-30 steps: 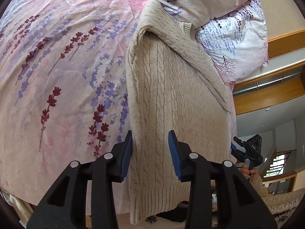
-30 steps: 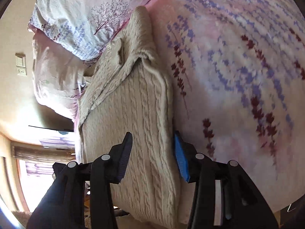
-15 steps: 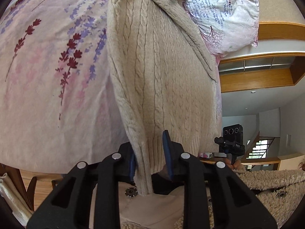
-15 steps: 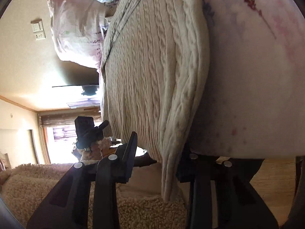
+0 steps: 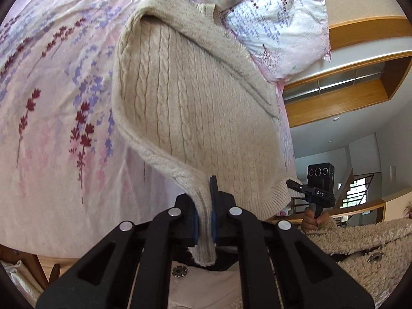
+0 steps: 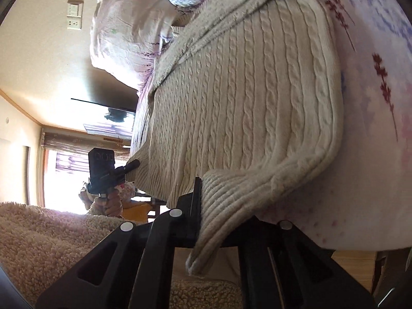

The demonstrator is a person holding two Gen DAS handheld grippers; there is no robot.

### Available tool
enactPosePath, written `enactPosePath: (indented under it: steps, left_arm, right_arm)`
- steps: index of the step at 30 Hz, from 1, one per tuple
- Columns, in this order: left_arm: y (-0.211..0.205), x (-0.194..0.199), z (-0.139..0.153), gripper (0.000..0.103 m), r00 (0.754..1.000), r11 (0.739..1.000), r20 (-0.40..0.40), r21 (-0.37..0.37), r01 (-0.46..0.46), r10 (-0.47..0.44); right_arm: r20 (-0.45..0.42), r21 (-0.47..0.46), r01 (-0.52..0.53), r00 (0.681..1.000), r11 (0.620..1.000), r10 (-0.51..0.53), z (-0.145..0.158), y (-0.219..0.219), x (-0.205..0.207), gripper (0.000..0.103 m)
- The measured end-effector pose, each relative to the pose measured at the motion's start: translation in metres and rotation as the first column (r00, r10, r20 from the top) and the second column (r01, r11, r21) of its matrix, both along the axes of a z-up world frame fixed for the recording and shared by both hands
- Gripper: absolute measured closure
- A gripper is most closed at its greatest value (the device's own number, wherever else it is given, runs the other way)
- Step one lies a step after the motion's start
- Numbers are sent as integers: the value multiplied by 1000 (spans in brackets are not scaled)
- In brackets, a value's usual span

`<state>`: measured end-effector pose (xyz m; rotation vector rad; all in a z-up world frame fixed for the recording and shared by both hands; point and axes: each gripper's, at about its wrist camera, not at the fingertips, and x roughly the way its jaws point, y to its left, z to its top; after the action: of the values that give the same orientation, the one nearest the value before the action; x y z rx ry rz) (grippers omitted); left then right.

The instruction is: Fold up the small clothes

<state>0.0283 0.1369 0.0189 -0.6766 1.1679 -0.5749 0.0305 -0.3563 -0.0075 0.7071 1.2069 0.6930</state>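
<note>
A cream cable-knit sweater (image 5: 195,108) lies lengthwise on the floral bedsheet (image 5: 51,103), sleeves folded in, its ribbed hem at the near bed edge. My left gripper (image 5: 204,213) is shut on the hem's left corner, which rises off the sheet between the blue pads. In the right wrist view the same sweater (image 6: 252,97) fills the middle, and my right gripper (image 6: 206,211) is shut on the hem's right corner; its right finger is hidden behind the knit. Each view shows the other gripper (image 5: 312,191) (image 6: 108,172) at the opposite corner, held in a hand.
Floral pillows (image 5: 278,25) are piled at the head of the bed beyond the sweater's collar. The bed edge runs just before my grippers, with wooden floor (image 5: 54,260) below. A fleecy beige sleeve (image 6: 46,237) of the person is close by. Wall switches (image 6: 74,16) are on the left wall.
Both grippers went from open around the hem to shut on it. The hem corners have been lifted off the bed edge, and the right gripper has rolled.
</note>
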Motion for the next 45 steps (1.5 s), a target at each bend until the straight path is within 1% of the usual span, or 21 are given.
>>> enactPosePath:
  steps: [3, 5, 7, 9, 12, 15, 18, 22, 26, 29, 33, 36, 40, 42, 45]
  left_arm:
    - [18, 9, 17, 97, 994, 996, 67, -36, -87, 89]
    - [31, 15, 27, 97, 982, 987, 106, -66, -149, 155]
    - [40, 22, 38, 97, 968, 976, 142, -101, -195, 208]
    - [46, 32, 48, 97, 955, 969, 177, -115, -221, 238]
    - [43, 45, 63, 97, 943, 967, 221, -111, -227, 247]
    - [40, 59, 73, 97, 939, 971, 251, -98, -218, 236]
    - [38, 70, 78, 97, 937, 972, 260, -100, -214, 233]
    - [33, 88, 80, 97, 935, 974, 272, -85, -211, 226]
    - [29, 112, 84, 97, 930, 971, 281, -87, -221, 236]
    - [24, 131, 89, 97, 925, 972, 300, -70, -222, 233]
    - [19, 163, 90, 97, 923, 973, 307, -51, -226, 231]
    - [16, 188, 83, 97, 928, 971, 286, -41, -237, 239]
    - [14, 216, 66, 97, 938, 965, 230, -36, -259, 260]
    - [13, 226, 56, 97, 941, 962, 205, -19, -271, 269]
    - [15, 239, 41, 97, 944, 956, 156, -15, -293, 292]
  right_arm:
    - [118, -50, 64, 991, 997, -58, 25, -4, 9, 96]
    - [192, -69, 126, 975, 990, -110, 40, -12, 16, 96]
    - [257, -64, 175, 954, 983, -153, 54, -17, 21, 97]
    - [316, -52, 204, 932, 978, -177, 68, -19, 25, 97]
    - [364, -58, 214, 914, 975, -180, 82, -19, 31, 97]
    - [379, -67, 224, 907, 972, -183, 87, -19, 35, 97]
    - [383, -57, 244, 901, 968, -204, 88, -21, 39, 97]
    - [406, -65, 266, 888, 962, -218, 91, -20, 48, 97]
    - [438, -71, 291, 868, 954, -233, 98, -18, 68, 97]
    - [472, -96, 316, 849, 944, -236, 103, -16, 85, 97]
    - [498, -151, 373, 829, 915, -256, 99, -13, 121, 97]
    - [499, -172, 417, 818, 892, -286, 88, -9, 146, 97]
    - [489, -207, 462, 812, 862, -318, 73, 0, 173, 97]
    - [478, -226, 478, 814, 849, -330, 66, 4, 184, 97]
    - [459, -270, 493, 821, 827, -340, 57, 8, 200, 97]
